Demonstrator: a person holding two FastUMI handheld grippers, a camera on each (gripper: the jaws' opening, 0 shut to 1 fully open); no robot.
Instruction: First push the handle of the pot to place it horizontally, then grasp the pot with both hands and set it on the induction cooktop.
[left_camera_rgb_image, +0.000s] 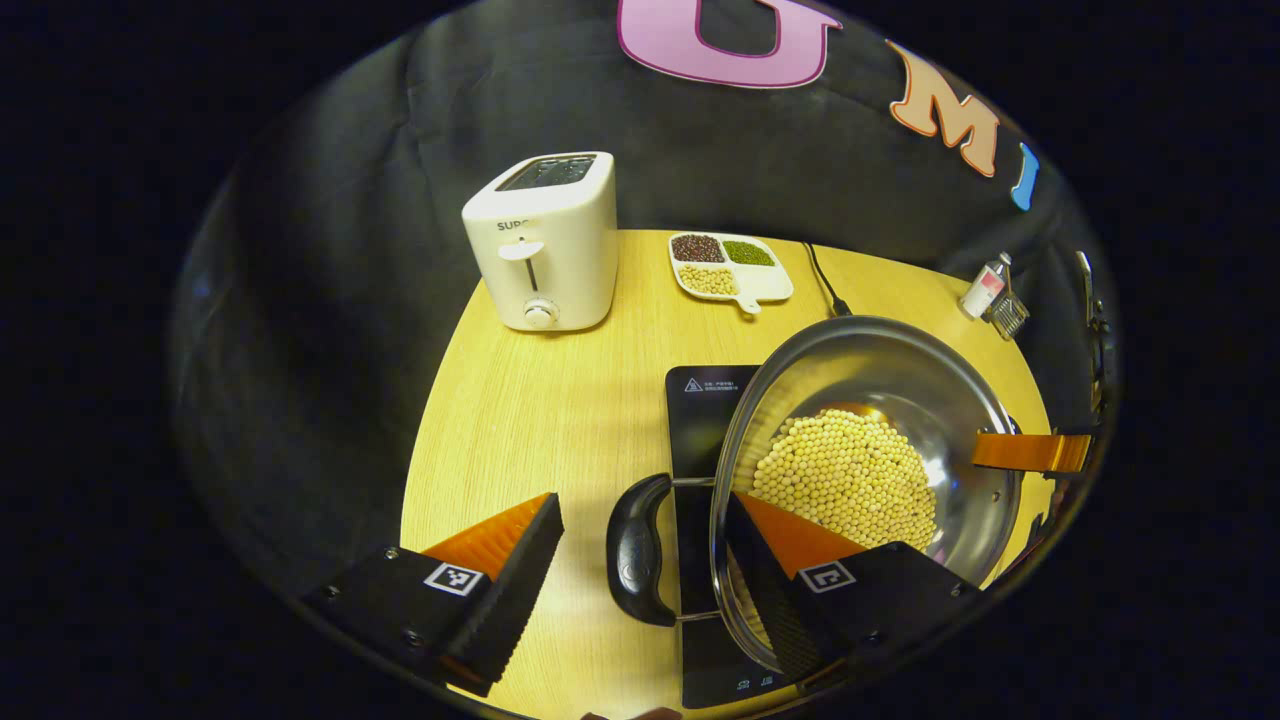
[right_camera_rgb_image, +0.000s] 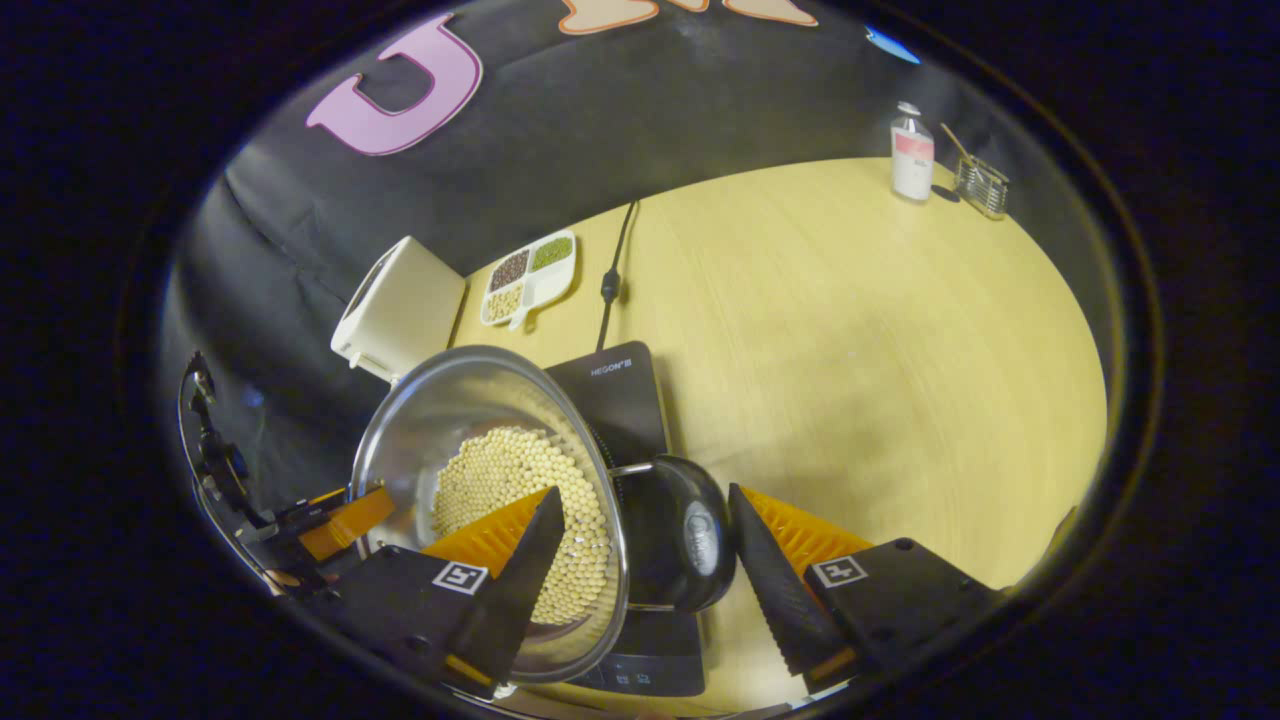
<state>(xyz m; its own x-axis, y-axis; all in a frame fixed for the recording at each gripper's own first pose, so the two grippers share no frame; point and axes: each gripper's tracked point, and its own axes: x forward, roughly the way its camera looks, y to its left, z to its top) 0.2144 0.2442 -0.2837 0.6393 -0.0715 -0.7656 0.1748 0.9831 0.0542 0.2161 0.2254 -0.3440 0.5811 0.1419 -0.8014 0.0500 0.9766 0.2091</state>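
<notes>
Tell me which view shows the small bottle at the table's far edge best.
The right gripper view: the bottle stands upright there, fairly large and unobstructed, beside a small wire holder. In the left gripper view the same bottle is smaller, tilted by the lens and squeezed against the picture's rim.

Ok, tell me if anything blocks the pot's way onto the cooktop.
Nothing visible does. The pot of beans already sits over the induction cooktop, with both tongs straddling its side handles. The toaster and bean tray stand well behind.
</notes>
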